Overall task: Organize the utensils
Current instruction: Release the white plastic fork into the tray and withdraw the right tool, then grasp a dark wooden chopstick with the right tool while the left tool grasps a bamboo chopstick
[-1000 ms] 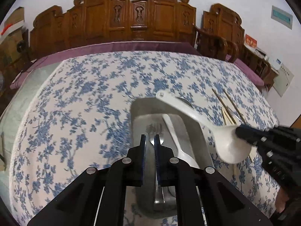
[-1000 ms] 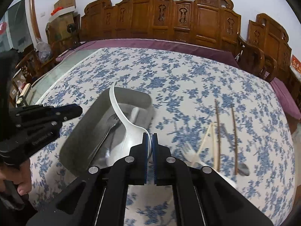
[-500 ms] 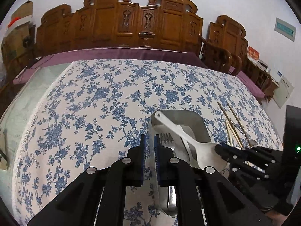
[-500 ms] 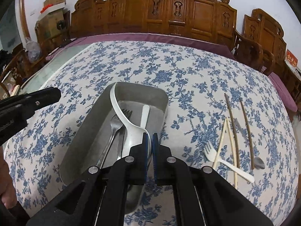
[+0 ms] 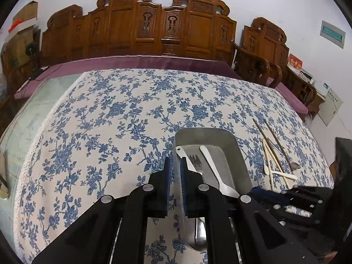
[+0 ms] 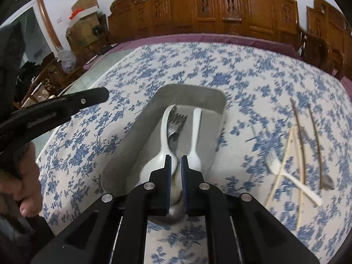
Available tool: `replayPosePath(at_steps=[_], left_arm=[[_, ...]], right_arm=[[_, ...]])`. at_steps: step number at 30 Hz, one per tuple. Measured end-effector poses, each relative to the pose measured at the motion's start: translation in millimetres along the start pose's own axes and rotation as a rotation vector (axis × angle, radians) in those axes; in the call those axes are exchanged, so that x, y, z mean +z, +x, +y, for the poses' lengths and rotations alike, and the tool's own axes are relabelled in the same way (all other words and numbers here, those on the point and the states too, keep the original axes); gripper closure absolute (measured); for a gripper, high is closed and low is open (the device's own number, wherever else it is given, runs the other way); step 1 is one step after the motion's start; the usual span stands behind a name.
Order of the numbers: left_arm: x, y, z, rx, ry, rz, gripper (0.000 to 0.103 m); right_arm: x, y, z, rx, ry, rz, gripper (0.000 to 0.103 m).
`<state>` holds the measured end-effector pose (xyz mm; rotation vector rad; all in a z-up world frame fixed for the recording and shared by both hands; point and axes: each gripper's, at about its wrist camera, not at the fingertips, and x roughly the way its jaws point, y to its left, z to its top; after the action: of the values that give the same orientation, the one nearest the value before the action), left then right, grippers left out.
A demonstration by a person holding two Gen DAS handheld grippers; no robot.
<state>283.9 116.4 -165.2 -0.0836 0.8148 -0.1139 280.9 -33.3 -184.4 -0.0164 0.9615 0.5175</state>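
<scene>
A grey metal tray (image 6: 132,145) (image 5: 220,132) lies on the flowered cloth. In it are a big white spoon (image 6: 164,136), a metal fork (image 6: 176,123) and a smaller white spoon (image 6: 195,132). My right gripper (image 6: 176,165) hangs over the tray's near end. Its jaws stand slightly apart and the big spoon's bowl lies under them, no longer pinched. My left gripper (image 5: 175,165) is shut and empty. It hovers over the cloth by the tray's left wall, and the right wrist view shows its tip clear of the tray.
Right of the tray lie two brown chopsticks (image 6: 299,136), pale chopsticks (image 6: 283,165), a white plastic fork (image 6: 292,178) and a metal spoon (image 6: 325,180). Carved wooden chairs (image 5: 154,28) stand behind the table. A hand (image 6: 24,176) grips the left tool.
The right gripper brought the big white spoon down into the tray and its jaws parted off the bowl. The left gripper drew back and left from above the tray, then stayed still.
</scene>
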Motion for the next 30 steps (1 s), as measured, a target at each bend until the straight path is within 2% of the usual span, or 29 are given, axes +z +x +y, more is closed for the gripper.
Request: replayPosePath(at_steps=[4,6,9,11,15,21,30], left_arm=[[-2,-3,-13,-0.014,0.023,0.0,0.094],[-3,-4,-20,-0.024,0.037,-0.003,0.077],[-6,-8,-36,-0.054,0.062,-0.008,0.067],[-8,-10,-48,-0.064,0.085,-0.013,0.058],[-12,-12,-69,-0.09,0.123,-0.016,0.047],[-24,-10,-96,-0.114,0.167,0.002,0.042],[-39,-3,-125,-0.127,0.2,0.023,0.032]], right_arm=[[-5,-24,-22,-0.025,-0.036,-0.042,0.091],[-9,-36,-36,-0.047,-0.051,-0.058,0.091],[-14,-53,-62,-0.092,-0.059,-0.078,0.084],[-17,-62,-79,-0.126,-0.062,-0.085,0.083],[-28,-74,-116,-0.195,-0.06,-0.092,0.077],[-38,-61,-163,-0.257,-0.01,-0.069,0.077],[-39,-21,-207,-0.253,0.033,-0.015,0.077]])
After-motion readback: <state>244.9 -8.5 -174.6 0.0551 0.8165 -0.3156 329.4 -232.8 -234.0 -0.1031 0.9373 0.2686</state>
